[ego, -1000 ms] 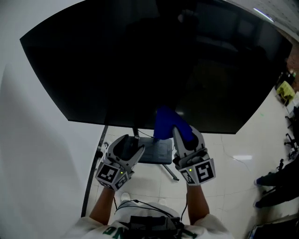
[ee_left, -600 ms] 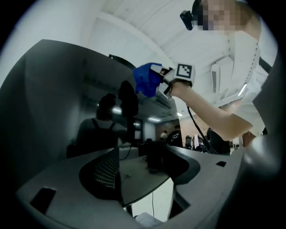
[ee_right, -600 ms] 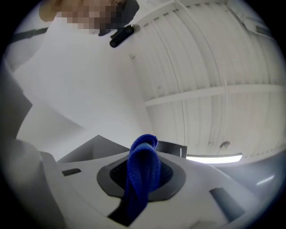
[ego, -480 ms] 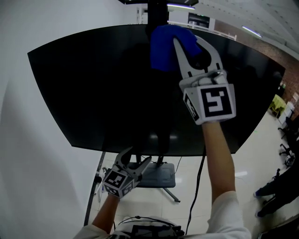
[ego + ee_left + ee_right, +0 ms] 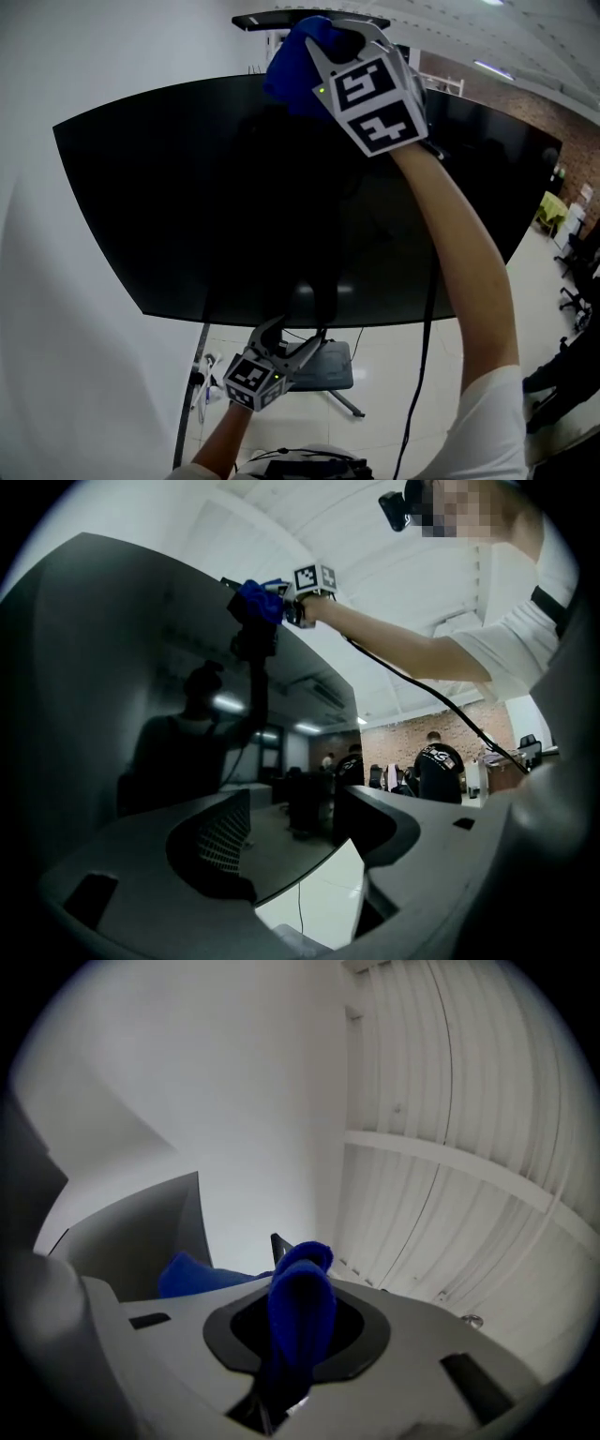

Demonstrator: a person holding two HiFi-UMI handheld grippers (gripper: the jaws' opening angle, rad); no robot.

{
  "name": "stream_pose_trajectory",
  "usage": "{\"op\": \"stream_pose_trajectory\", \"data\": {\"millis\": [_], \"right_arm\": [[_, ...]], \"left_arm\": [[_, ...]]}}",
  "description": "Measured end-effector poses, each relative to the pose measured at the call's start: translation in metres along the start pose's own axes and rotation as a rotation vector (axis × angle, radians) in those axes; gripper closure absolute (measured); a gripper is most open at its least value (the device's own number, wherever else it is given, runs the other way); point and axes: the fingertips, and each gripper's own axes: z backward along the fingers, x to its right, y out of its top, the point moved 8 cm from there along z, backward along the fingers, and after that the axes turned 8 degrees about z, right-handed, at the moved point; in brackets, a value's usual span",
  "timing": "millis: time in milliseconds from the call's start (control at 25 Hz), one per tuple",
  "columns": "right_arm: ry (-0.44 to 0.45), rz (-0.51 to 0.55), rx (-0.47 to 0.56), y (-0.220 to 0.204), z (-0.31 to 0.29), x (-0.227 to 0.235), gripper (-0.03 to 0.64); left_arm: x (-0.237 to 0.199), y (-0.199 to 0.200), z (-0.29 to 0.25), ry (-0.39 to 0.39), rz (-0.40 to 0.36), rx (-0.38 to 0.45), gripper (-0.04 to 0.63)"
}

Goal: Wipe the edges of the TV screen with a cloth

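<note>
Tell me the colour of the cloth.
The cloth is solid blue; the right gripper view shows it best.

Nothing here reads as a word or a number. The nearest thing to a sign is the black-and-white square pattern on the upper cube (image 5: 375, 94), the one riding on the right gripper (image 5: 330, 37): blocks only, no letters, no digits. The lower cube (image 5: 251, 380) on the left gripper (image 5: 295, 334) shows a smaller pattern of that kind, and that one spells nothing either. In the left gripper view there is white print across the back of a black shirt (image 5: 439, 764) on a person standing far off, but it is too small to make out
</note>
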Motion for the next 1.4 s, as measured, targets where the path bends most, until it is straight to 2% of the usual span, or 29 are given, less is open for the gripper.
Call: {"op": "stream_pose_trajectory", "data": {"millis": [280,680,880,1040,1400], "right_arm": [[0.004,0.002,-0.13,-0.056,0.029,0.025,0.54],[0.006,0.075,-0.243,-0.108,0.065,0.057,0.535],[-0.024,0.094,-0.286,-0.125,0.083,0.075,0.535],[-0.05,0.091,-0.316,-0.142,0.1,0.09,0.535],[-0.129,0.063,-0.389,-0.198,0.151,0.129,0.535]], "left_arm": [[0.027,-0.001,-0.035,-0.084,-0.018,-0.01,0.307],[0.051,-0.007,-0.064,-0.158,-0.011,-0.016,0.307],[0.068,-0.007,-0.076,-0.191,-0.009,-0.017,0.307],[0.076,-0.018,-0.089,-0.234,-0.047,-0.047,0.307],[0.097,-0.019,-0.113,-0.277,-0.01,-0.044,0.307]]}}
